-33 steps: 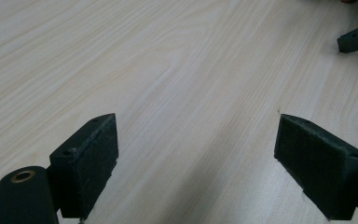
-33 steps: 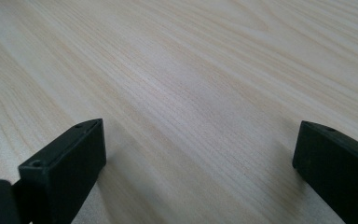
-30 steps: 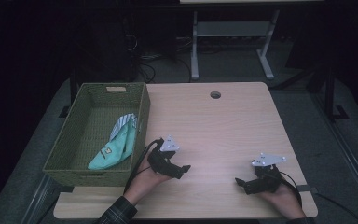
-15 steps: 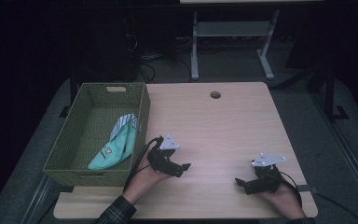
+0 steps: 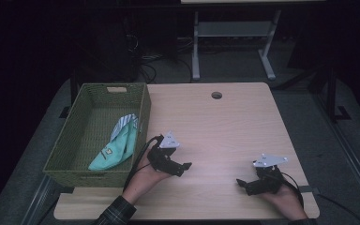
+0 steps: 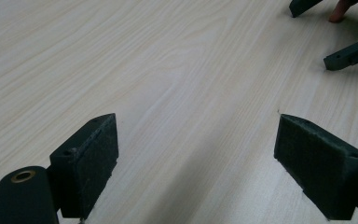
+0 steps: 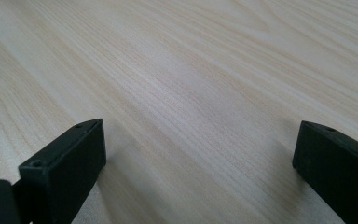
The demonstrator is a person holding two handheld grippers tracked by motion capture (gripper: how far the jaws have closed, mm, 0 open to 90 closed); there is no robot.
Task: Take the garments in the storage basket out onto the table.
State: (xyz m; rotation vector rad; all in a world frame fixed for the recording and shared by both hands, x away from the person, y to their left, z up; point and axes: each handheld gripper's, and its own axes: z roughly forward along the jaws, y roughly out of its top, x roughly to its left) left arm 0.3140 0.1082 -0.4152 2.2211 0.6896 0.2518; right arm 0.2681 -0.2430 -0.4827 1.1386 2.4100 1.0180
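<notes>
Teal cloth (image 5: 115,150) lies inside the green woven basket (image 5: 63,150), at the left of the high view. One end of it has white and blue stripes and leans up near the basket's right wall. The basket sits on the left part of the light wood bench (image 5: 225,126).

The left claw (image 5: 183,167) is low in the middle of the high view, just to the right of the basket and not touching it. A hand (image 5: 143,171) in a plaid sleeve holds it. Its two black jaws are wide apart with nothing between them, just bare wood, as the left gripper view (image 6: 196,154) shows.

The right claw (image 5: 242,184) is at the lower right of the high view, well apart from the basket and the cloth. Its jaws are wide apart too and hold nothing (image 7: 198,163). Both claws sit low over the bench and point at each other.

A small round hole (image 5: 216,95) is near the far edge of the bench.
</notes>
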